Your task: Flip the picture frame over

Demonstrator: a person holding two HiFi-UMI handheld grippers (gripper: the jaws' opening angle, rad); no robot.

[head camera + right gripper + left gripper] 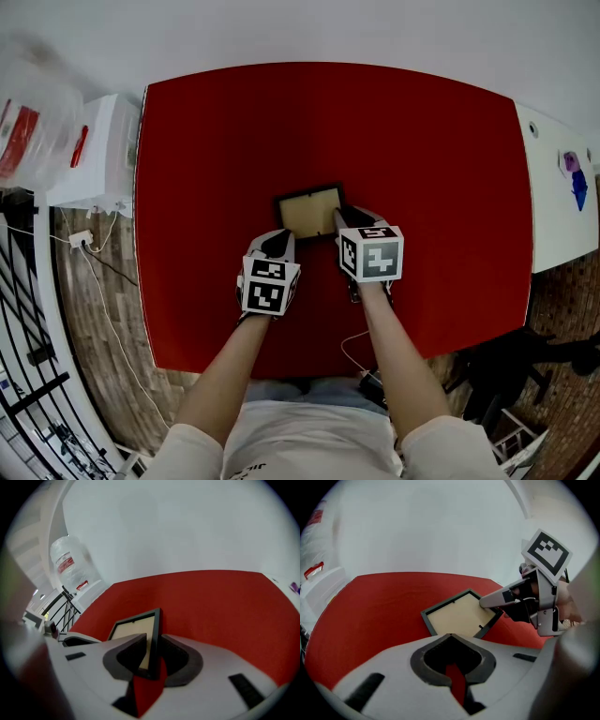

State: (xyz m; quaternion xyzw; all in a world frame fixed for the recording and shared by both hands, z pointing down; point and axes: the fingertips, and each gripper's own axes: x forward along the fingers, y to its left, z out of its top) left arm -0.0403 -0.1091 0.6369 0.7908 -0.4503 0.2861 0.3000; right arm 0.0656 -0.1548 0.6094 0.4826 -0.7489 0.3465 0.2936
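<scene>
1. The frame (309,212) is a flat rectangle with a thin dark rim; its plain tan board faces up; it lies near the middle of the smooth red cloth (206,141).
2. The right gripper (341,218) pinches the frame's right edge; one grey jaw sits on each side of the rim; the top jaw covers that corner.
3. The left gripper (278,240) is just beside the frame's near left corner; its jaws are closed with nothing in them.
4. Far left of the frame stand a white box (105,150) and a big clear bottle (33,117); far right is a white table (553,225) with a purple and blue thing (570,162).
</scene>
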